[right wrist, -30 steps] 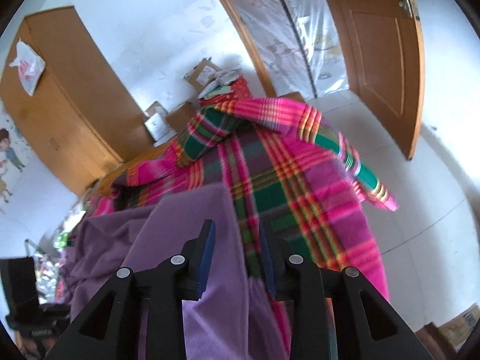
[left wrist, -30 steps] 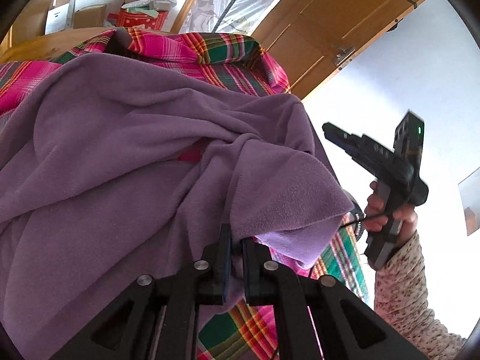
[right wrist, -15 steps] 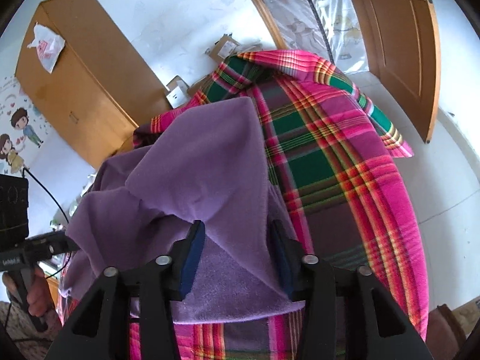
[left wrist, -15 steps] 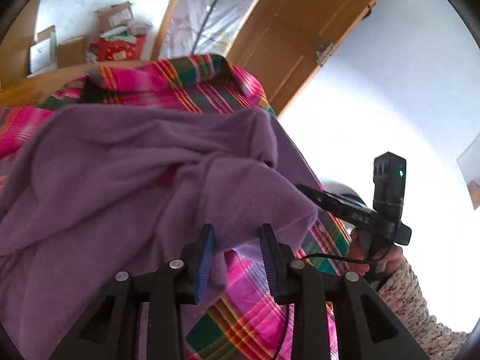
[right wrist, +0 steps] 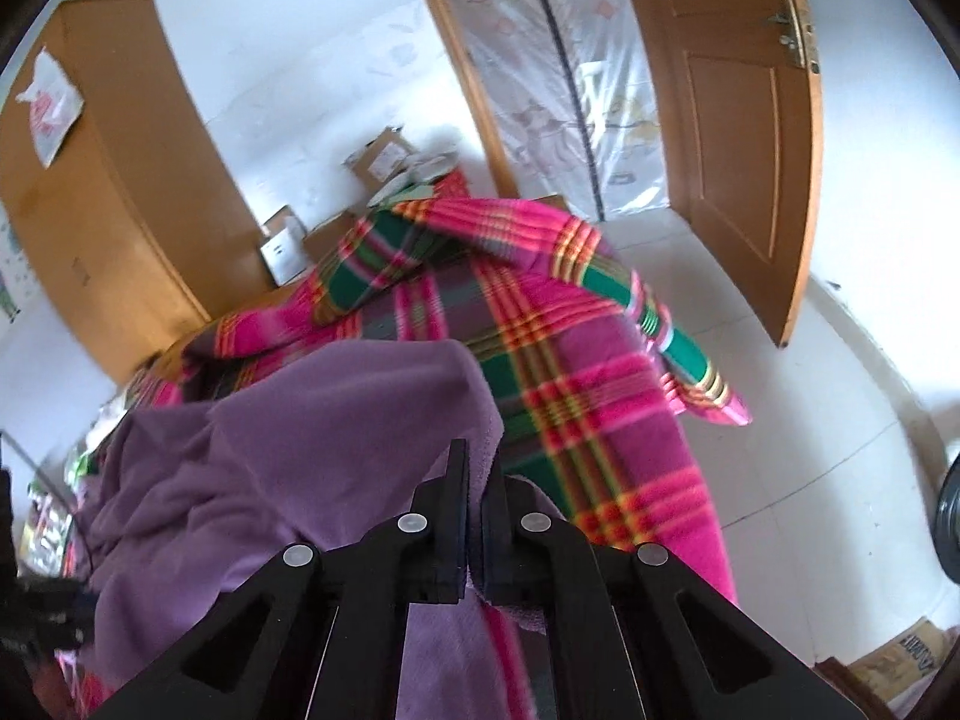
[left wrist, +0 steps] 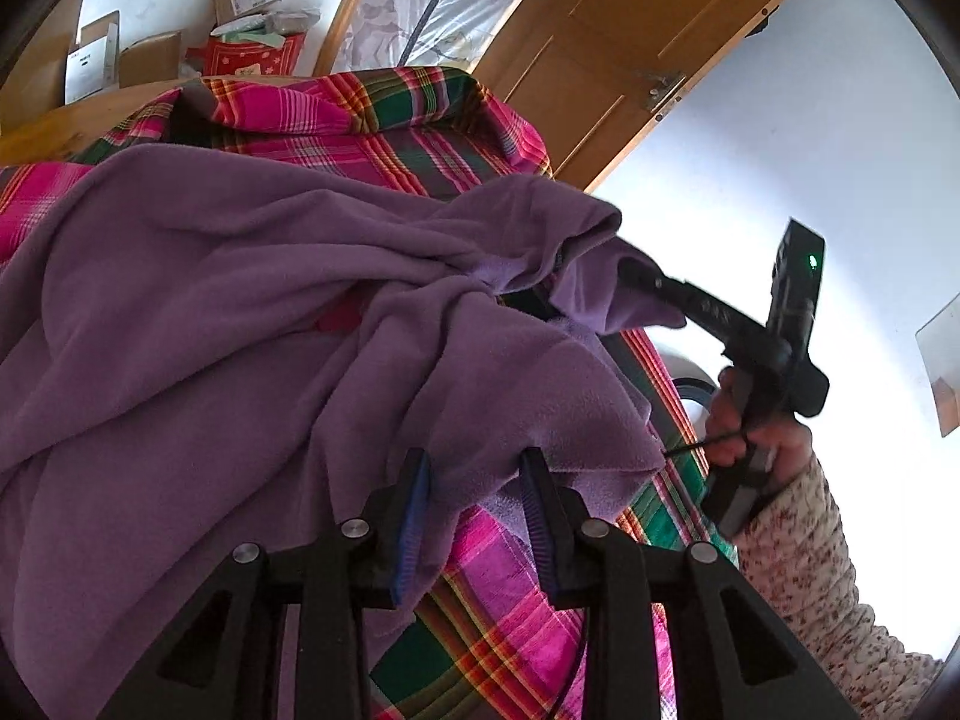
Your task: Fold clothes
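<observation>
A purple fleece garment [left wrist: 240, 330] lies crumpled on a pink and green plaid blanket [left wrist: 390, 120]. My left gripper [left wrist: 474, 480] is open, and a fold of the fleece's near edge rests between its blue-padded fingers. In the left wrist view, the right gripper [left wrist: 576, 291] comes in from the right with fleece draped over its tip, held by a hand [left wrist: 750, 420] in a speckled sleeve. In the right wrist view, my right gripper [right wrist: 474, 480] is shut on the edge of the purple fleece [right wrist: 300, 450], above the blanket [right wrist: 600, 420].
The blanket covers a raised surface whose edge drops to a white tiled floor [right wrist: 810, 420] on the right. A wooden door [right wrist: 738, 150] stands open behind, beside a plastic-covered doorway. Cardboard boxes [left wrist: 144, 54] and a wooden wardrobe [right wrist: 90, 210] stand at the back.
The left gripper, shut on the fleece a second ago, has opened. The right gripper, open before, has come down and shut on the fleece edge.
</observation>
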